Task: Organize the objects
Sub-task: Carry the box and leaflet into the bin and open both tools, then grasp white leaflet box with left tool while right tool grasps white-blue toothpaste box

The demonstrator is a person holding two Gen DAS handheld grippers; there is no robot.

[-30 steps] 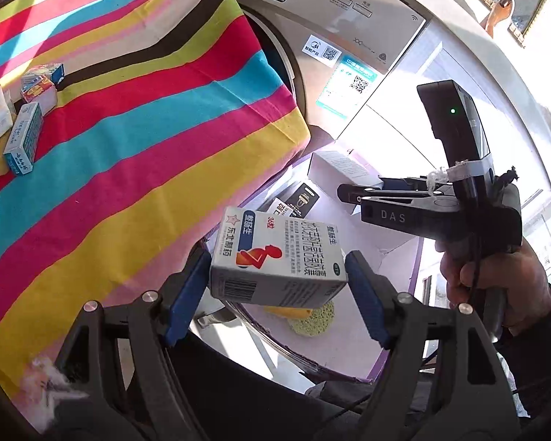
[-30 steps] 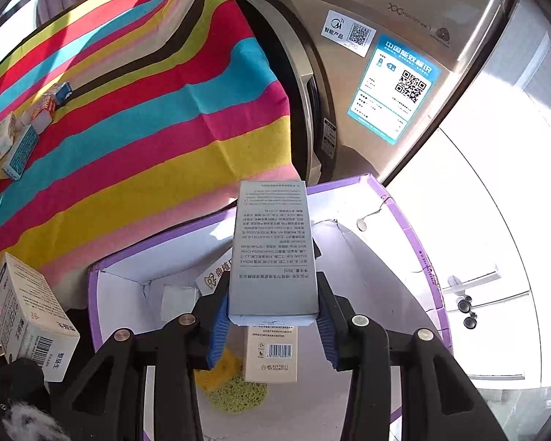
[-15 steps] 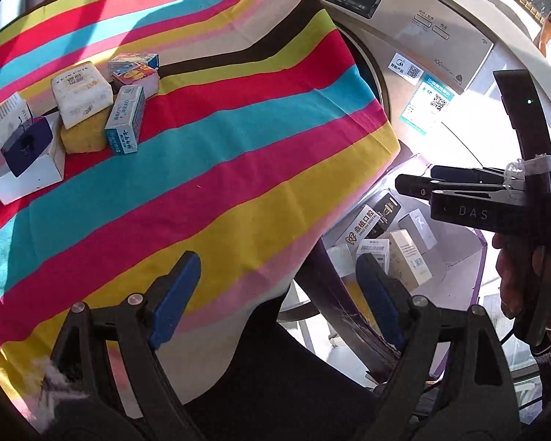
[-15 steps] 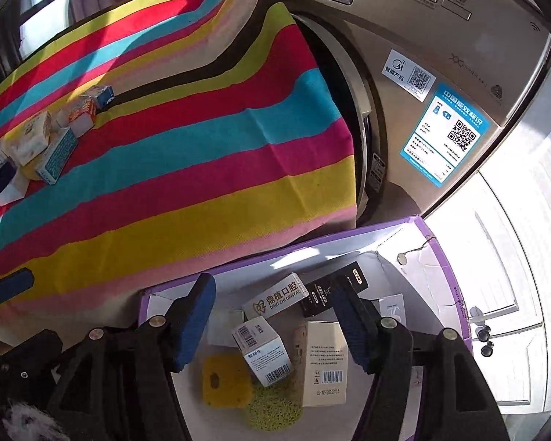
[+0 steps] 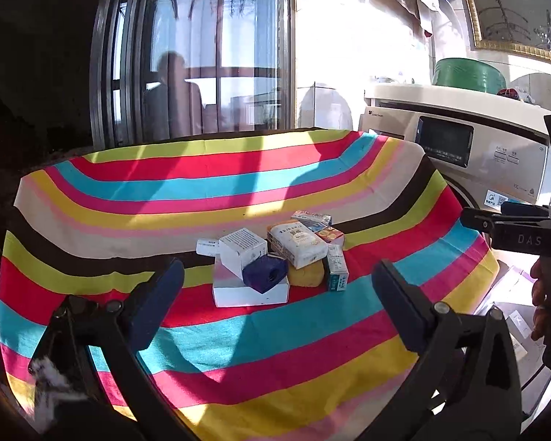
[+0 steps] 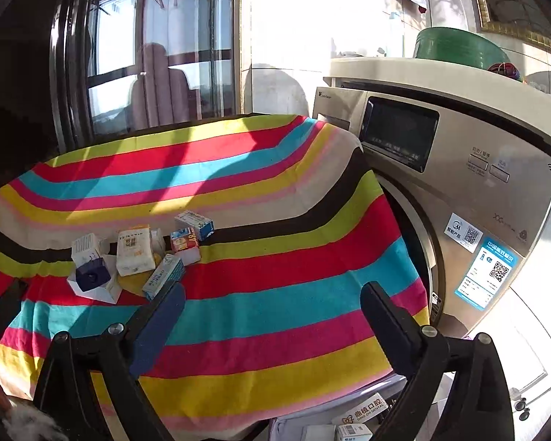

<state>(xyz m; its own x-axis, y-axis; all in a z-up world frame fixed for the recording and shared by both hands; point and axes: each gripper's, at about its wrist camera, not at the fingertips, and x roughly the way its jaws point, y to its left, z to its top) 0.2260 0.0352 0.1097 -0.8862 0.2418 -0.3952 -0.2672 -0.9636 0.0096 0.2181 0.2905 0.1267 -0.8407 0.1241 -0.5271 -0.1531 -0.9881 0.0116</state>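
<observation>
Only in the right wrist view is the purple-edged box (image 6: 312, 424), holding small cartons, being shown below the desk (image 6: 275, 286). The pile of boxes (image 5: 279, 257) is being seen resting on the striped desk, beside the washing machine (image 5: 459, 147). The left gripper (image 5: 275, 301) and right gripper (image 6: 272, 316) are being opened, with nothing between either's jaws.

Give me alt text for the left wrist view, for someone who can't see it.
The left gripper, jaws opening and empty, points at a cluster of small boxes on a striped cloth. At the right edge, a hand holds the right gripper before a washing machine; sunlit windows fill the background.
</observation>
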